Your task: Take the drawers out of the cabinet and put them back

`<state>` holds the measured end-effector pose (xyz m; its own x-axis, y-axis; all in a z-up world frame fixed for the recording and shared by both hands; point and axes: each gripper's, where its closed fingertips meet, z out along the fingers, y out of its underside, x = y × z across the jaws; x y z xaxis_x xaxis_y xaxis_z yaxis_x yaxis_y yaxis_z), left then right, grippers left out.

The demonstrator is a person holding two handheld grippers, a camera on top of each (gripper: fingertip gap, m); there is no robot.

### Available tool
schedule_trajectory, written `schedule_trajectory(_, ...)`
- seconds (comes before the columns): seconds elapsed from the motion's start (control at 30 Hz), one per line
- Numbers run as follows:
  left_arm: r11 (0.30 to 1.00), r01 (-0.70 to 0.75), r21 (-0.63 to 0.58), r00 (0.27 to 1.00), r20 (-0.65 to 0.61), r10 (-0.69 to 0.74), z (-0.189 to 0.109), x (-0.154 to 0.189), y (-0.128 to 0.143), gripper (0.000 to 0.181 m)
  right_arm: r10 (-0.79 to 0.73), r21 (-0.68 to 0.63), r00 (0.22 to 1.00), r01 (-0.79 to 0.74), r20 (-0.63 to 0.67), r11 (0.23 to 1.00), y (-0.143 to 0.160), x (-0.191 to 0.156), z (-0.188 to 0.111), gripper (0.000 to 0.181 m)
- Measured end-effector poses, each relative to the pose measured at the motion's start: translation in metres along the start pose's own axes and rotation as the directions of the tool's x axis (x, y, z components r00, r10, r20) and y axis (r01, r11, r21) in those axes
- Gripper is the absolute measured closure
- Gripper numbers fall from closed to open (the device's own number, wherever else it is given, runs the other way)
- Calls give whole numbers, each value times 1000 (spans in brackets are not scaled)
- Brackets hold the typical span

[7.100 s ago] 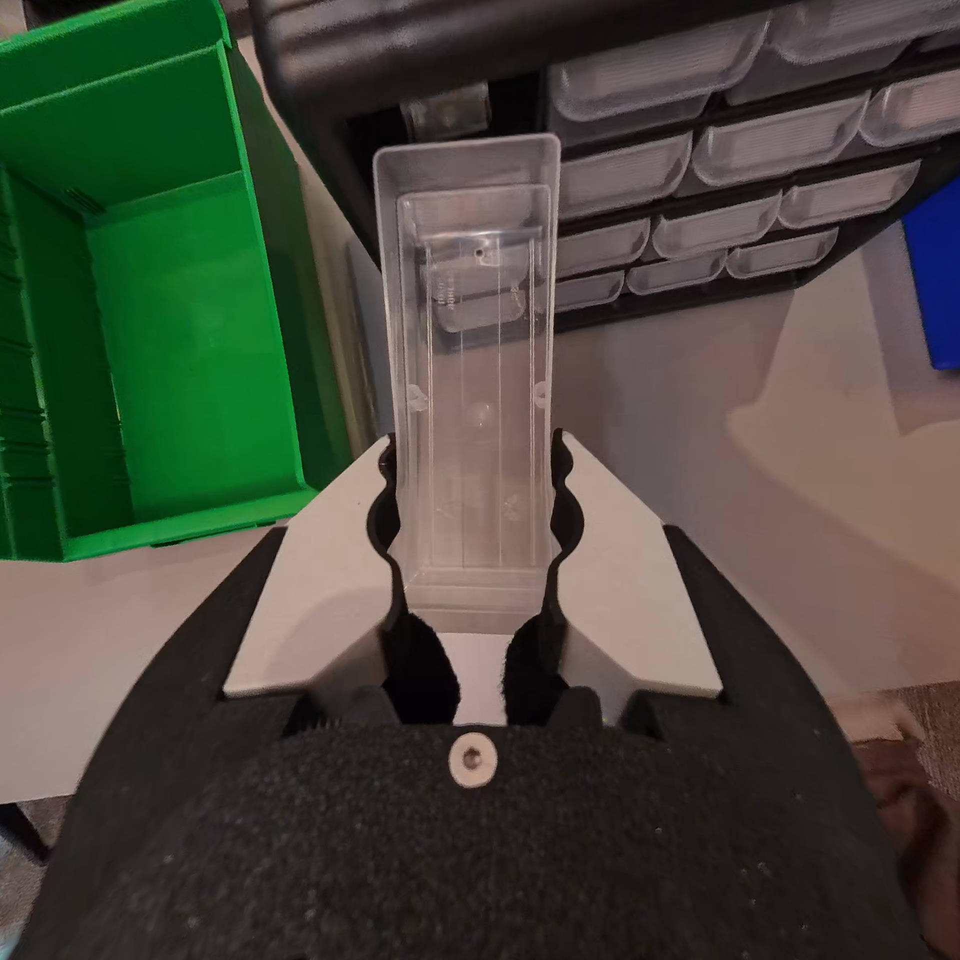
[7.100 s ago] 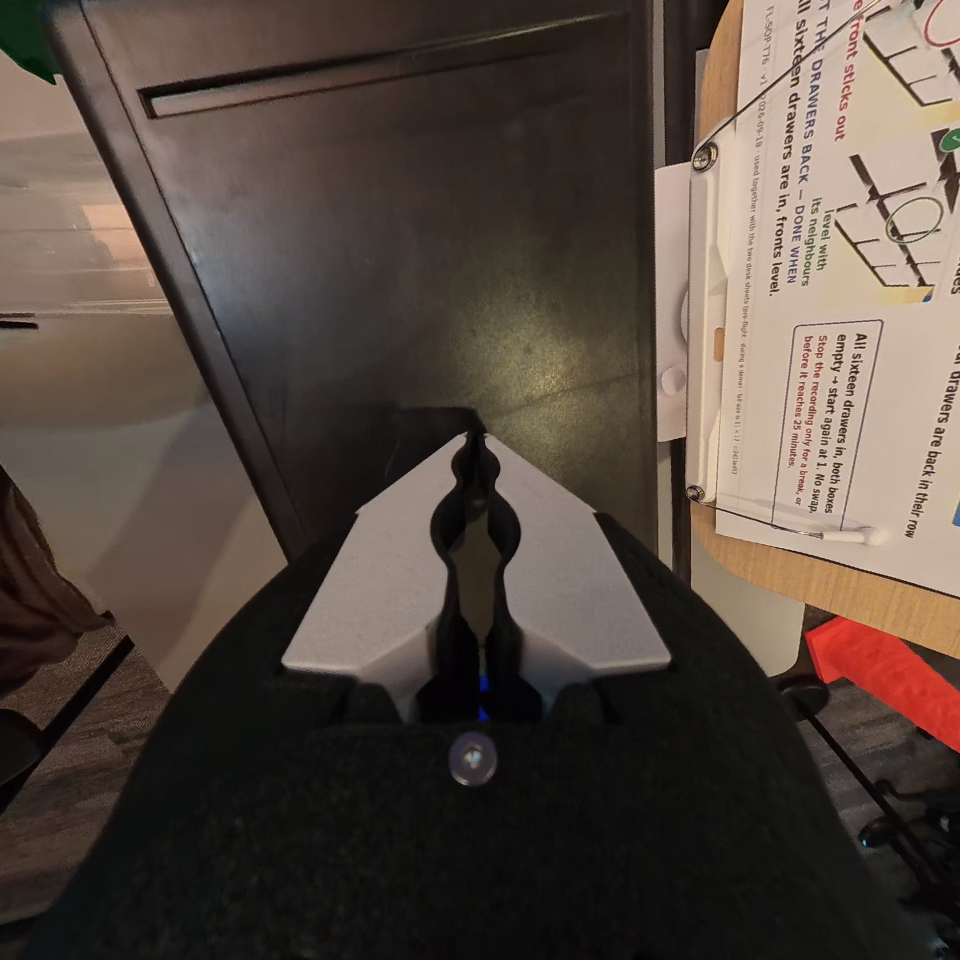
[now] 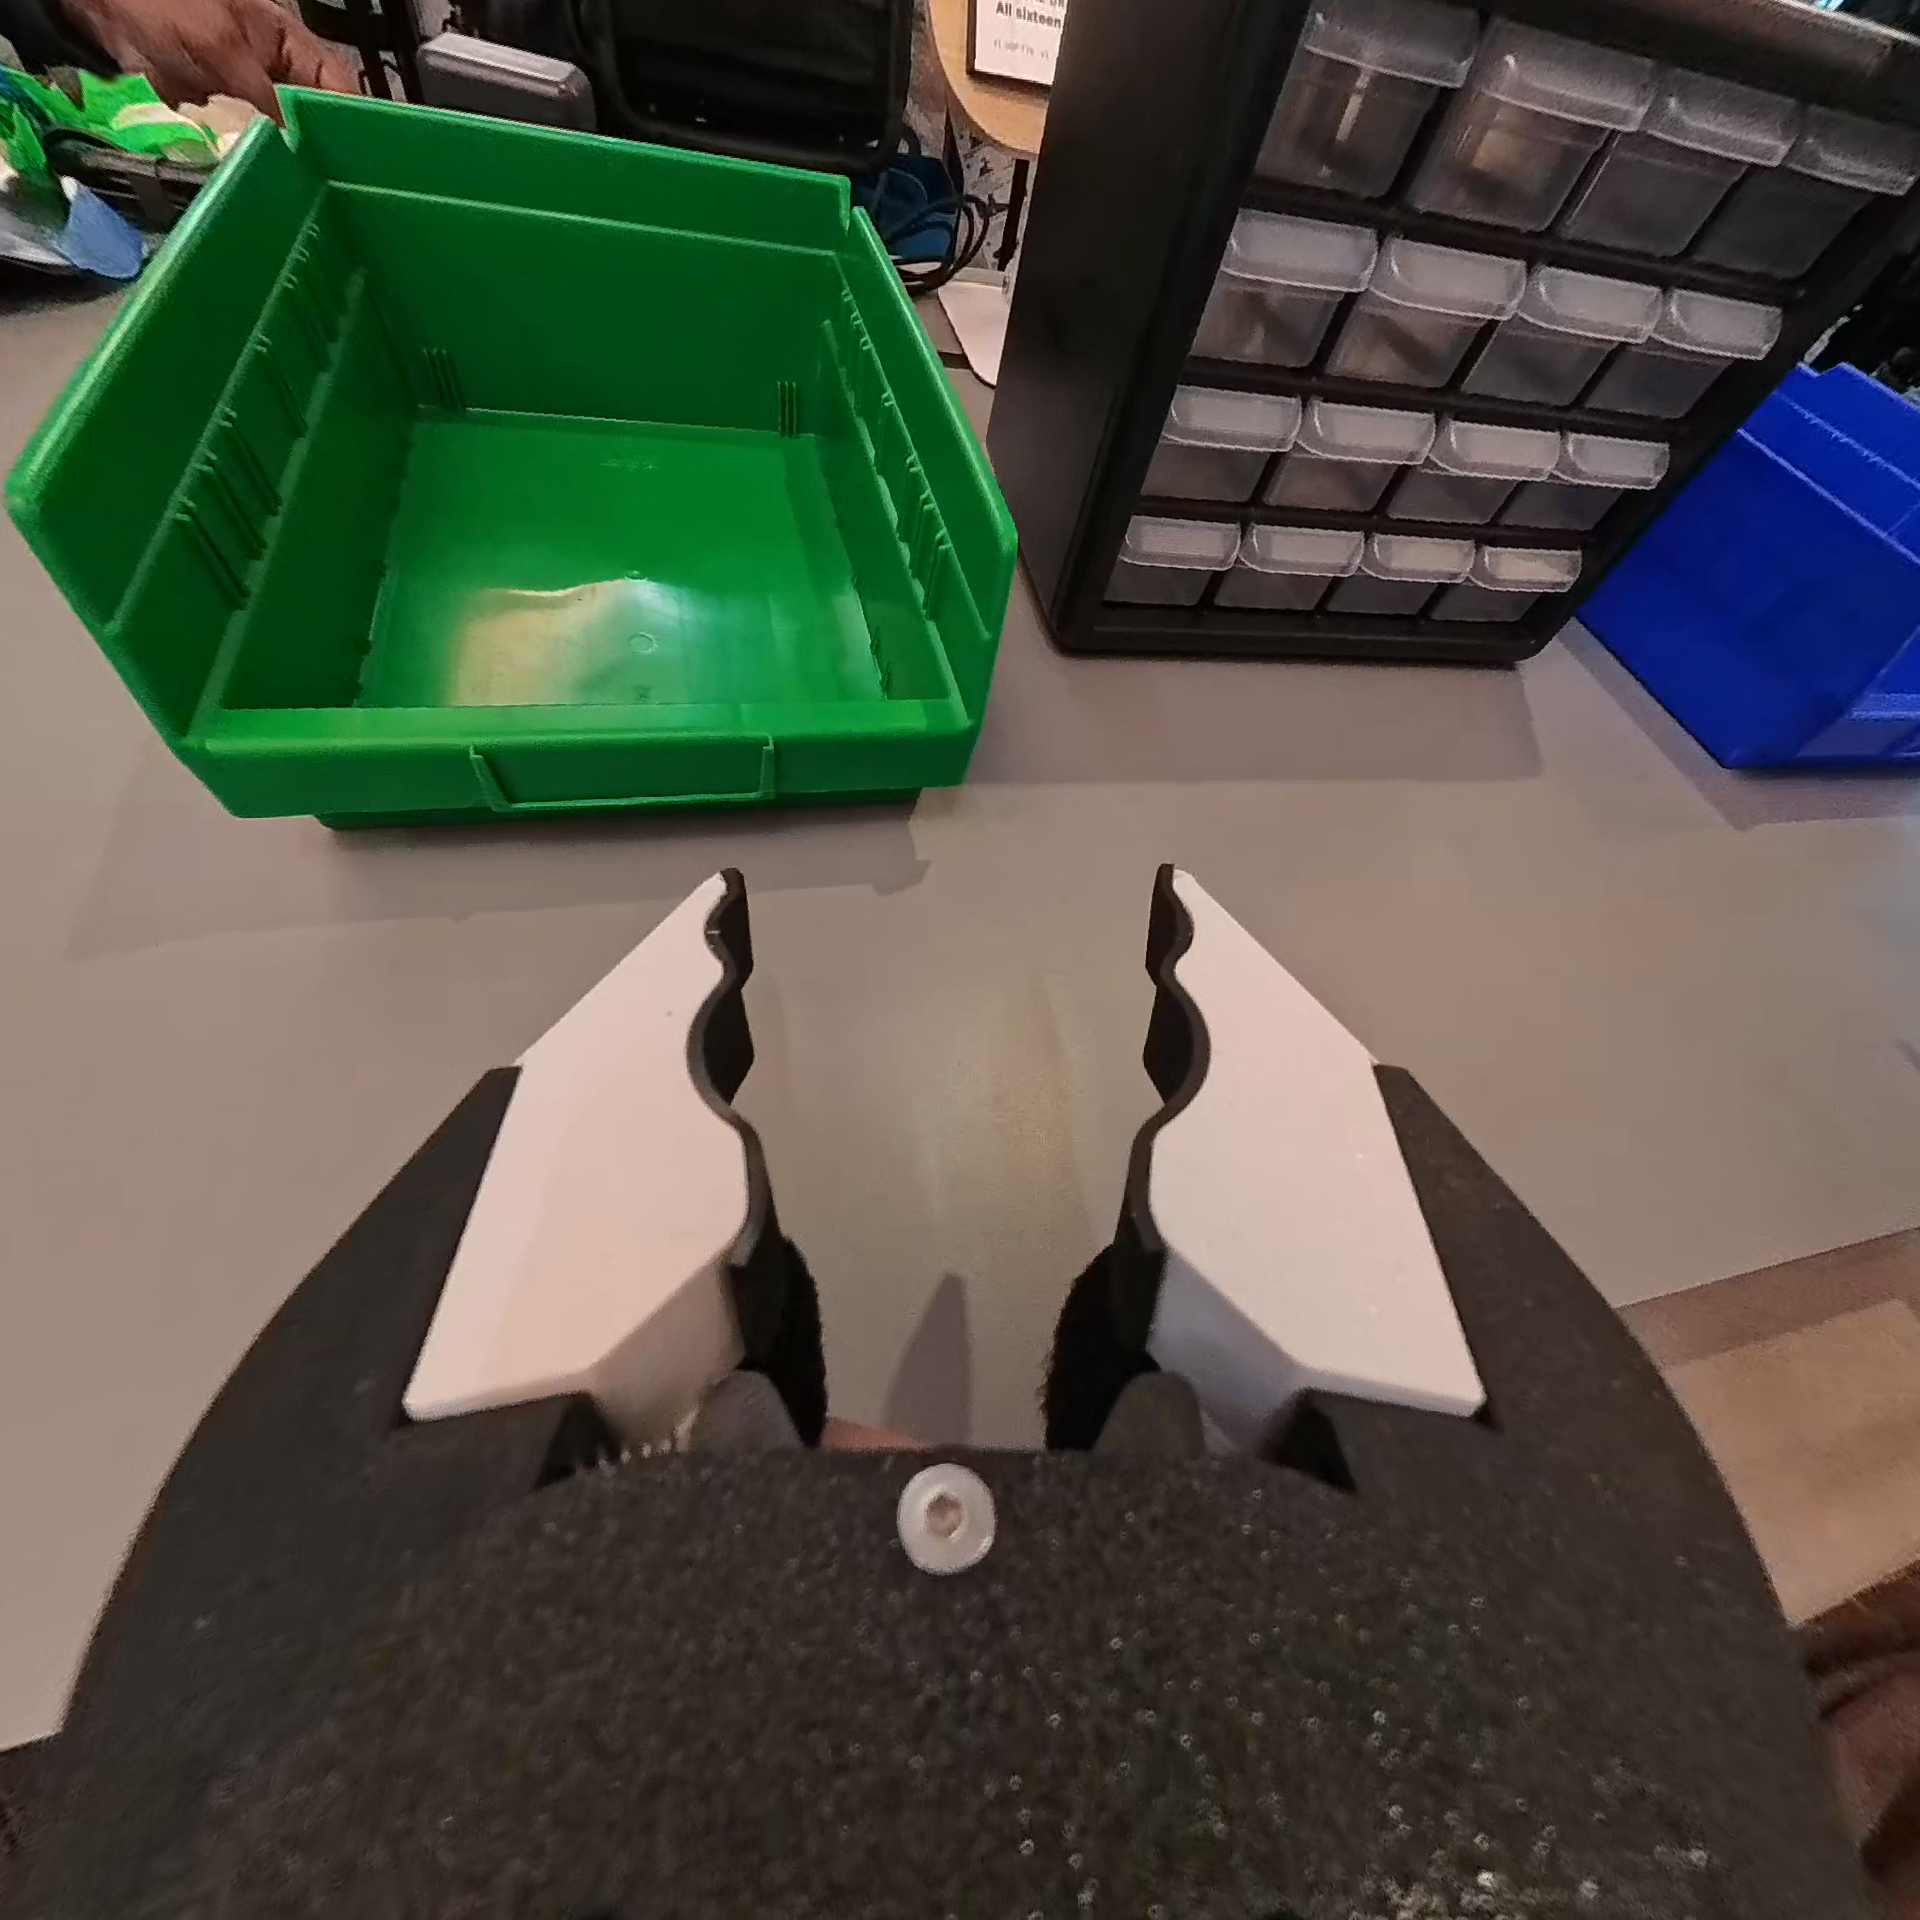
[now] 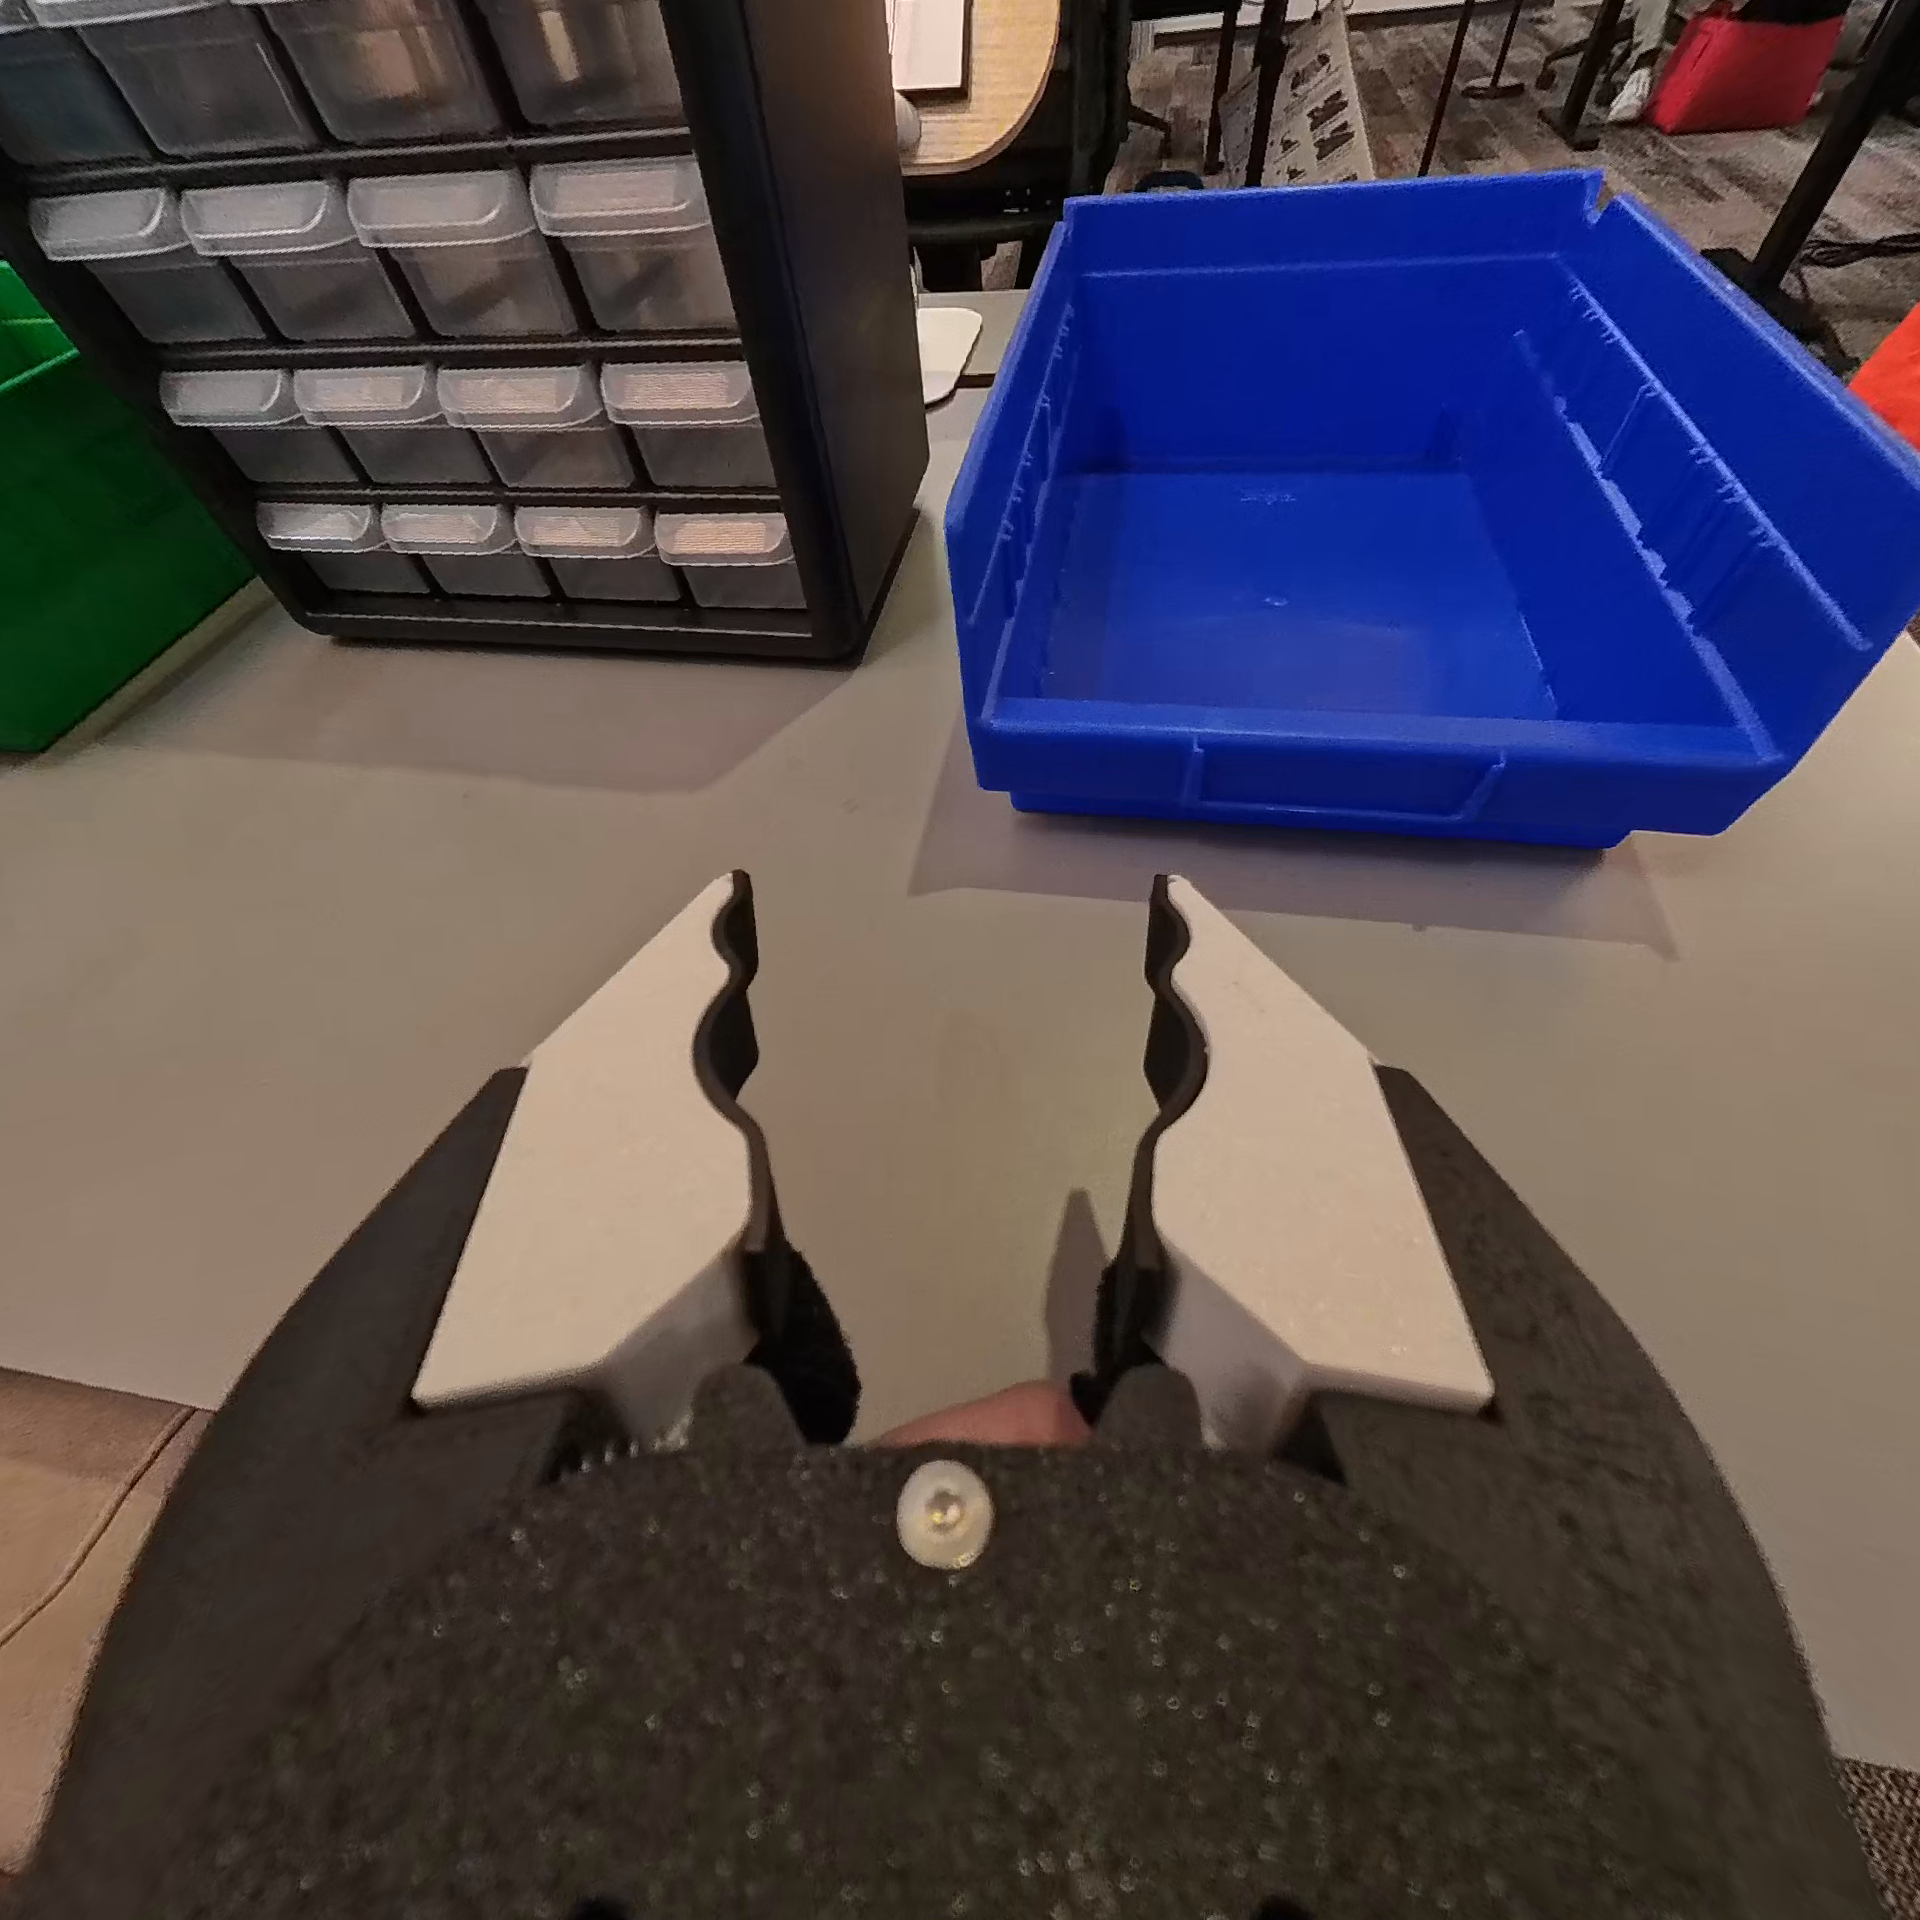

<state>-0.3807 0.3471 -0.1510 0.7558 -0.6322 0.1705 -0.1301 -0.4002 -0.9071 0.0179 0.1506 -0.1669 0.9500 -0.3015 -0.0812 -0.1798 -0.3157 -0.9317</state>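
- Our left gripper (image 3: pixel 948 904) and right gripper (image 4: pixel 948 904), low in frame, gape empty above the table (image 3: pixel 1351 935).
- The cabinet (image 3: pixel 1122 364), upper right, shows every visible slot filled with drawers (image 3: pixel 1434 312); we judge the bins flank it for staging.

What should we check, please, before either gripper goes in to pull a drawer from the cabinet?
1. Left gripper open and holding nothing: ok.
2. Right gripper open and holding nothing: ok.
3. Every visible slot of the cabinet holds a clear drawer, fronts roughly level: ok for the slots in view; the top right corner is cut off in the left wrist view.
4. Green bin to the cabinet's left has nothing in it: ok.
5. Blue bin to the cabinet's right has nothing in it: ok.
6. Grey table between both grippers and the cabinet front free of obstacles: ok.
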Motion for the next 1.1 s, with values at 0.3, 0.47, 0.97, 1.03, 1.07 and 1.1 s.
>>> schedule_trajectory(0.3, 997, 51, -58, 997, -58, -55, 8, 13, 11, 104, -15, -149, 964, 56, 265, 987, 18, -57, 8, 115)
schedule_trajectory(0.47, 986, 56, -155, 990, -118, -75, 20, 37, 30, 103, 30, -239, 891, 89, 452, 967, 5, -102, 13, 115)
schedule_trajectory(0.97, 992, -13, -126, 977, -211, -14, 61, 102, 15, 117, -383, 78, 622, 459, 683, 885, -170, -188, 93, 149)
schedule_trajectory(1.03, 997, 2, -71, 979, -202, -17, 72, 109, 3, 123, -457, 123, 579, 522, 675, 844, -206, -192, 118, 177)
schedule_trajectory(1.07, 1000, 7, -27, 984, -178, -11, 79, 109, -6, 124, -475, 125, 546, 557, 690, 821, -218, -195, 132, 181)
schedule_trajectory(1.1, 999, 4, 32, 991, -134, 1, 87, 107, -17, 124, -484, 109, 514, 597, 709, 794, -225, -196, 147, 181)
